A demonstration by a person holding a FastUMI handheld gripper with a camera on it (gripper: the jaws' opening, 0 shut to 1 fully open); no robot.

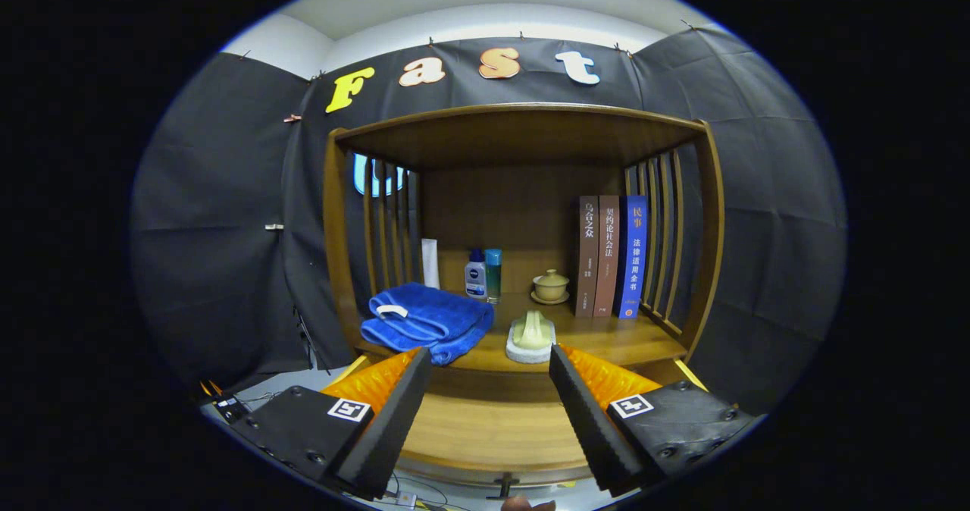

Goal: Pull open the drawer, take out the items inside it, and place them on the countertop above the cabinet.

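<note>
The wooden drawer (492,431) stands pulled out below the cabinet's countertop (606,340), and its bare wooden bottom shows between my fingers. Its small dark knob (505,485) sits at the near edge. On the countertop, just beyond my fingertips, lie a folded blue towel (426,320) and a pale scrub brush (532,337) on a white base. My gripper (489,354) is open above the drawer with nothing between its fingers, the tips reaching the countertop's front edge.
Further back on the countertop stand a white tube (430,263), two small bottles (483,274), a lidded cup on a saucer (550,286) and three upright books (611,257). Slatted wooden sides and a top board enclose the shelf. A cable (413,490) lies below the drawer.
</note>
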